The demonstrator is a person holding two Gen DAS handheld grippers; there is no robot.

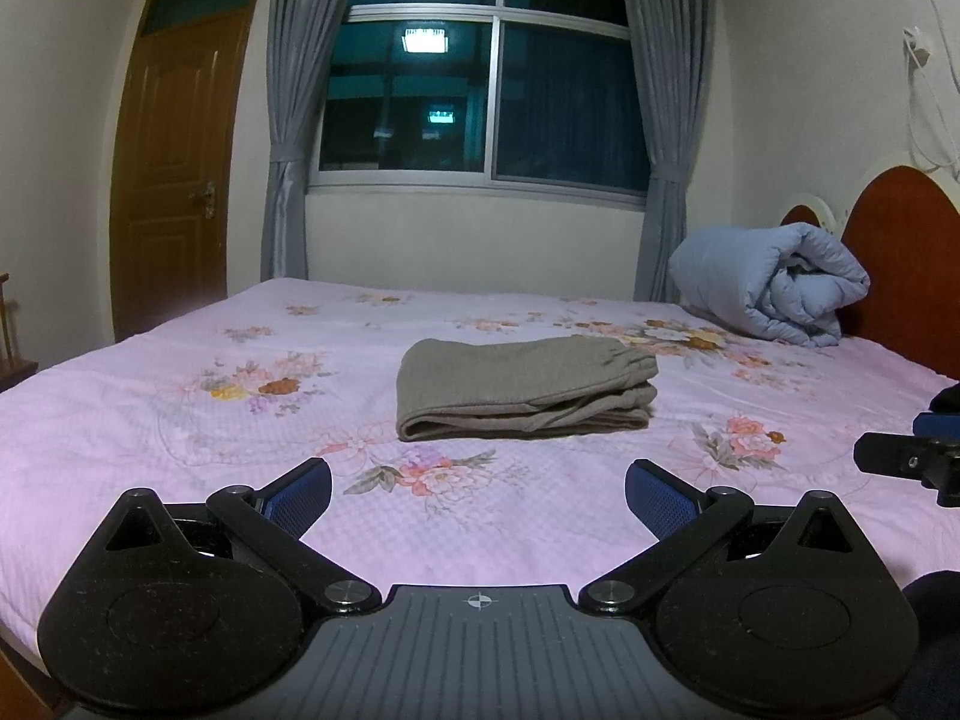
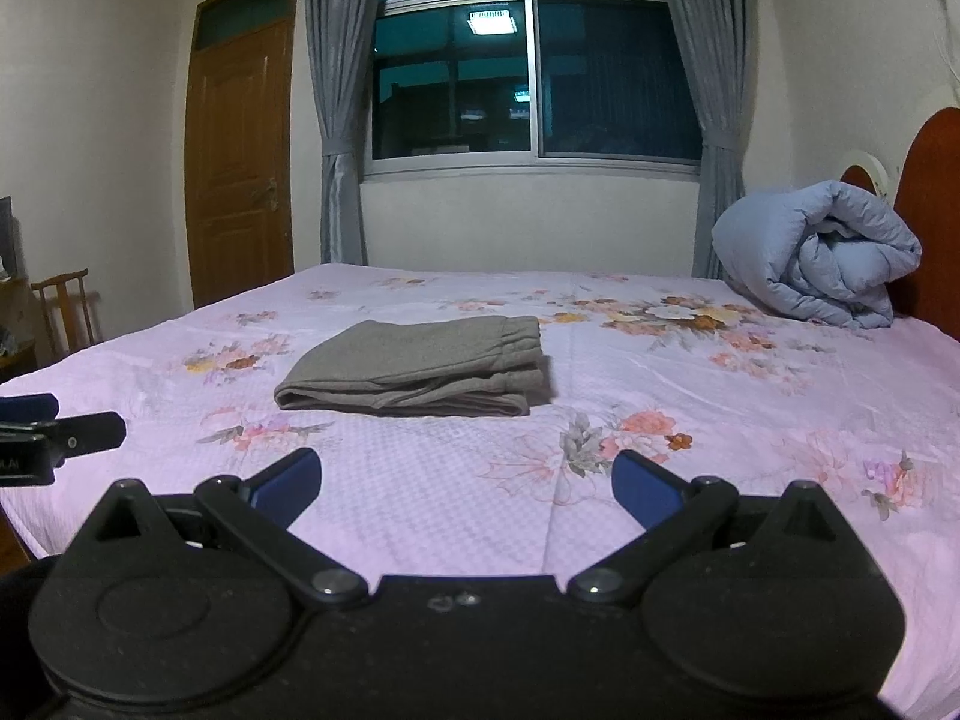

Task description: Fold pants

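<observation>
Folded grey pants [image 1: 525,387] lie mid-bed [image 1: 180,408].
Left gripper [image 1: 478,495] and right gripper [image 2: 467,486] both gape wide, empty; no legible writing.

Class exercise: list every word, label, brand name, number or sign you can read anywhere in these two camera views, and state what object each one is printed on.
"LAI": white letters, cut off at the frame edge, on the black body of the left tool seen in the right wrist view; likely part of a longer word.
Nothing else is readable: the folded pants, the bedsheet, the rolled quilt and the door carry no visible text. The crosshair on the tool body is only a symbol.
</observation>
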